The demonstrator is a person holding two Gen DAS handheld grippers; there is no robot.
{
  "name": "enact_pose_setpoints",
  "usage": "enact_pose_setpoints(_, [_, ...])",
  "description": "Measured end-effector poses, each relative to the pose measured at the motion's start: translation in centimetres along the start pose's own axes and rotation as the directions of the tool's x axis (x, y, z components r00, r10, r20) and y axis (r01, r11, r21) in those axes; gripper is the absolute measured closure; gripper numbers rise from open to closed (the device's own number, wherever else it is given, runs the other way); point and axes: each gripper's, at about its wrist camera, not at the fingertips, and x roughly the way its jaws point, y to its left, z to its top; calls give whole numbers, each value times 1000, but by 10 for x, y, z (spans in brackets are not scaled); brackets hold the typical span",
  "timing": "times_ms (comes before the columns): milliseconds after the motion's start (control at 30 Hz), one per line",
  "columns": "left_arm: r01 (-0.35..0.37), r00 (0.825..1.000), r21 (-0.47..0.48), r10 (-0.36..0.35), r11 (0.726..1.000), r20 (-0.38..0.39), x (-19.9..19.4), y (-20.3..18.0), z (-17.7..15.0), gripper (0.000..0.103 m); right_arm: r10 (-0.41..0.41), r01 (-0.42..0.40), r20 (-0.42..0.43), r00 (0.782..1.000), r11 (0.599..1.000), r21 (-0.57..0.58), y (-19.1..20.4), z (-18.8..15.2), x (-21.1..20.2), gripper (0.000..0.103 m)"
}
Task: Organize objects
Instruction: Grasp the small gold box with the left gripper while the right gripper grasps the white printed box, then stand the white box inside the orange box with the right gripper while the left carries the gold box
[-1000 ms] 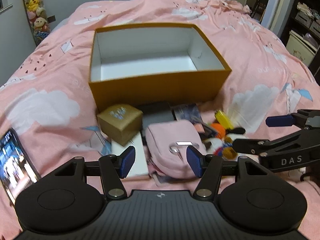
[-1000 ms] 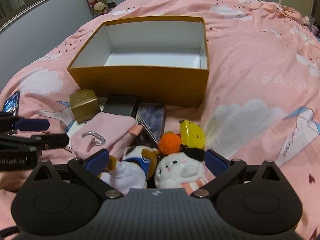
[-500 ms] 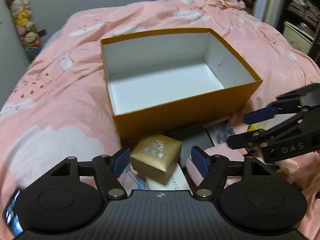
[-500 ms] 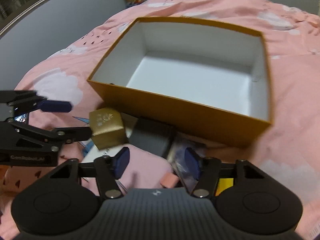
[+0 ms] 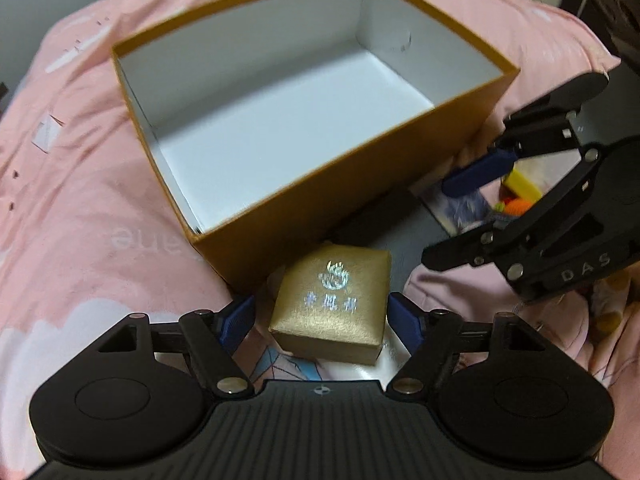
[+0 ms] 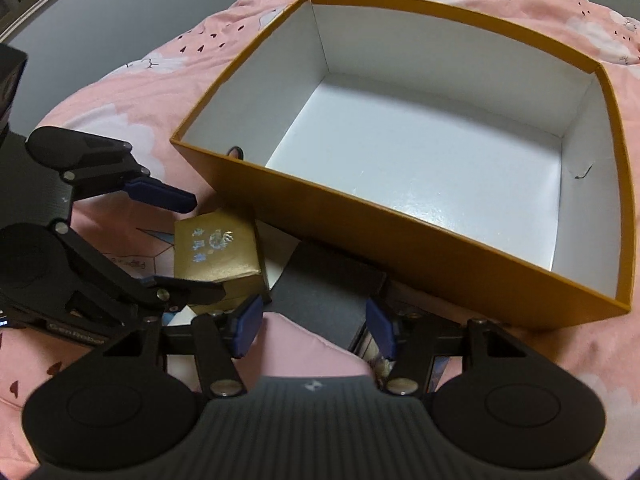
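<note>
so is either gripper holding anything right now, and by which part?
Nothing held. The left gripper has been opening and straddles the gold box, pads clear. The right gripper, open, has been closing above the black box.

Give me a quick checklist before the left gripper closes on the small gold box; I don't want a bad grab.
1. Small gold box between left gripper pads: ok.
2. Left jaws, just opening, wider than the box: ok.
3. Pads touching the box: not ok, gaps both sides.
4. Big orange box free to receive it: ok.
5. Right gripper, jaws just closing, clear of the gold box: ok, over the black box.
6. Gold box sitting flat: cannot tell.
</note>
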Motion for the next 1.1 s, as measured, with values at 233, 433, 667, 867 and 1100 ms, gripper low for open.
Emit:
enact_pose_setpoints(233, [28, 999, -37, -29, 999, -18, 11, 3, -11, 27, 5, -5, -15, 1000, 1000, 7, 0, 2, 10, 43])
enact_pose_setpoints(433, [21, 999, -135, -17, 991, 29, 4, 1, -24, 32, 4, -4, -10, 1000, 1000, 10, 1, 2, 11, 43])
enact_pose_setpoints(667, [-26, 994, -372, 65, 928, 91, -41, 13, -45, 35, 48, -48, 13, 999, 999, -1, 8, 5, -2, 43])
enact_pose_setpoints(867, [-77, 982, -471, 149, 879, 118, -69, 27, -54, 36, 183, -173, -86, 979, 979, 107, 18, 21, 8, 43])
enact_pose_setpoints(1100, [-94, 972, -508, 188, 856, 138, -70, 22, -46, 35, 180, -132, -234, 955, 969, 207, 38, 34, 31, 43])
